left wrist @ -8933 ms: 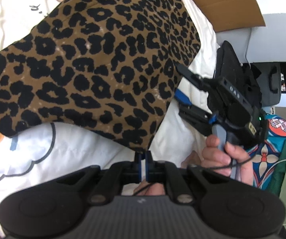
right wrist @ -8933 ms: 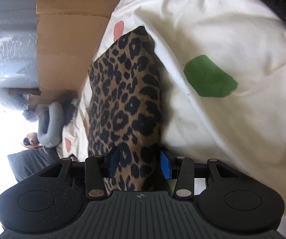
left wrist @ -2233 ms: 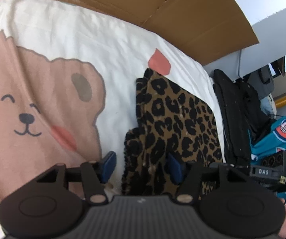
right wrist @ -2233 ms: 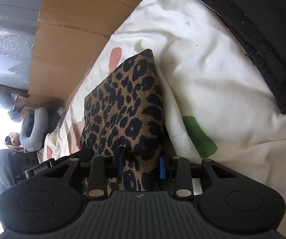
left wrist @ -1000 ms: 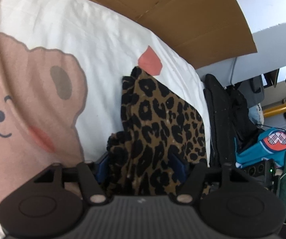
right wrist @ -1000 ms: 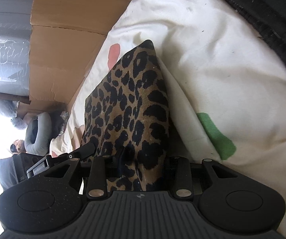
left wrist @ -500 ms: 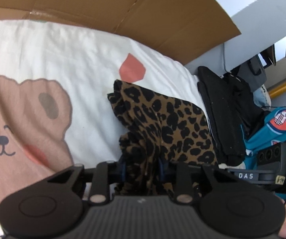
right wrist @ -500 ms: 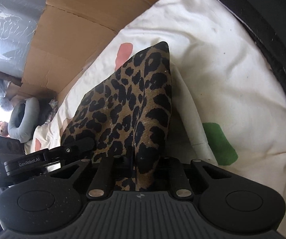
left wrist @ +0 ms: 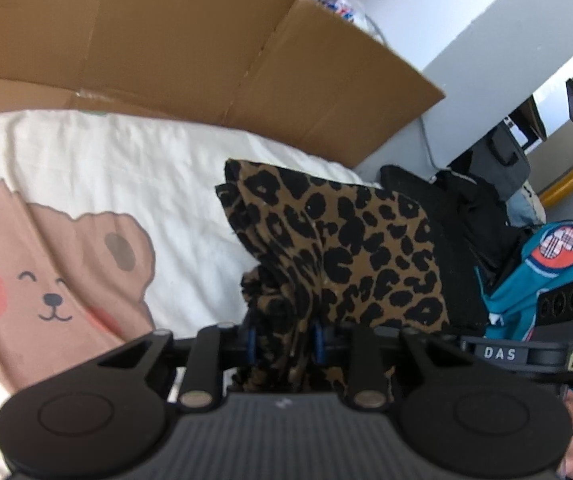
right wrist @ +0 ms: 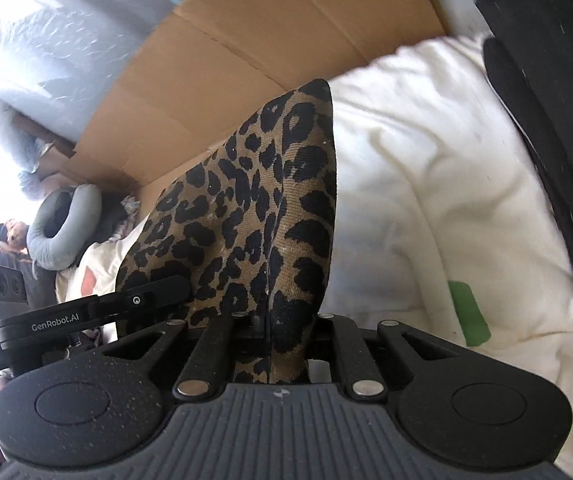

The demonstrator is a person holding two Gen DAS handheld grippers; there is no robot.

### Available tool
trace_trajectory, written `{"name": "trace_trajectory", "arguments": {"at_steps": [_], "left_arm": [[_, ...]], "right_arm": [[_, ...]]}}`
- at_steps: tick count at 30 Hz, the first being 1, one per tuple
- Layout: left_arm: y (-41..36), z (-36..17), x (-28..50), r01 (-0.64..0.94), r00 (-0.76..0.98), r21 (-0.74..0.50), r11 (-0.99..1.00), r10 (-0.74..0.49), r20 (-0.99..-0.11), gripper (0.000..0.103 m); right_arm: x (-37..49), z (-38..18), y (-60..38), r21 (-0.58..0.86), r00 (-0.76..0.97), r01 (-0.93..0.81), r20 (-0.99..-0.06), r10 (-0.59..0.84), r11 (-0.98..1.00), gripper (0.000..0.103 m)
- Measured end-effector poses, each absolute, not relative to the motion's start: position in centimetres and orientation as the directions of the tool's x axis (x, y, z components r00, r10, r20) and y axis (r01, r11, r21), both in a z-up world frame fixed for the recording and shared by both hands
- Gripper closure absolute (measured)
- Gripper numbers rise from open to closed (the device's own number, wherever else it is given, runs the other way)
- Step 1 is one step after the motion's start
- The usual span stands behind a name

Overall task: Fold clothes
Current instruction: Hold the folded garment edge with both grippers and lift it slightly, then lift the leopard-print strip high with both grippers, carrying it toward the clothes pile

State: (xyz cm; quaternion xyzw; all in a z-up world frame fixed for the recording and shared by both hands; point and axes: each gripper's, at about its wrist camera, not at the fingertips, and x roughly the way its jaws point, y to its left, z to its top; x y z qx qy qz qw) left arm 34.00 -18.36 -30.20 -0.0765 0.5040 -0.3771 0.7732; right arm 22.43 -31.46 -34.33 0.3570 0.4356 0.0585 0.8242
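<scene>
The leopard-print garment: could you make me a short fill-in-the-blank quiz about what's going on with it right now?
1. The leopard-print garment is pinched by ___ tools at once.
2. The bedsheet under it shows a cartoon ___.
3. Behind the bed stands a large flattened ___ box.
4. In the right wrist view, the patch printed on the sheet beside the garment is ___.

Missing words: two; bear; cardboard; green

Left claw (left wrist: 284, 340) closing, pinching bunched leopard-print garment (left wrist: 338, 248) — above bear-print sheet (left wrist: 86, 184)
</scene>
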Motion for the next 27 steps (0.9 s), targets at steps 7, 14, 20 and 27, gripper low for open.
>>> {"name": "trace_trajectory", "arguments": {"at_steps": [7, 14, 20, 27], "left_arm": [[-17.9, -24.7, 32.6, 0.520, 0.250, -0.466, 0.716, -0.649, -0.718, 0.077], [-18.1, -18.2, 30.7, 0.516, 0.293, -0.444, 0.732, -0.638, -0.712, 0.077], [-18.4, -12.4, 29.1, 0.533, 0.320, -0.421, 0.734, -0.635, -0.703, 0.077], [-18.8, -6.1, 27.3, 0.536, 0.361, -0.423, 0.731, -0.651, -0.668, 0.077]], "right_arm": [[21.6, -29.1, -31.1, 0.647, 0.655, 0.167, -0.637, 0.406, 0.744, 0.096], [20.1, -22.9, -31.4, 0.655, 0.683, 0.131, -0.604, 0.412, 0.744, 0.096], [18.7, -16.5, -30.7, 0.601, 0.698, 0.085, -0.605, 0.382, 0.795, 0.096], [16.7, -8.9, -31.2, 0.551, 0.741, 0.046, -0.578, 0.341, 0.834, 0.096]]}}
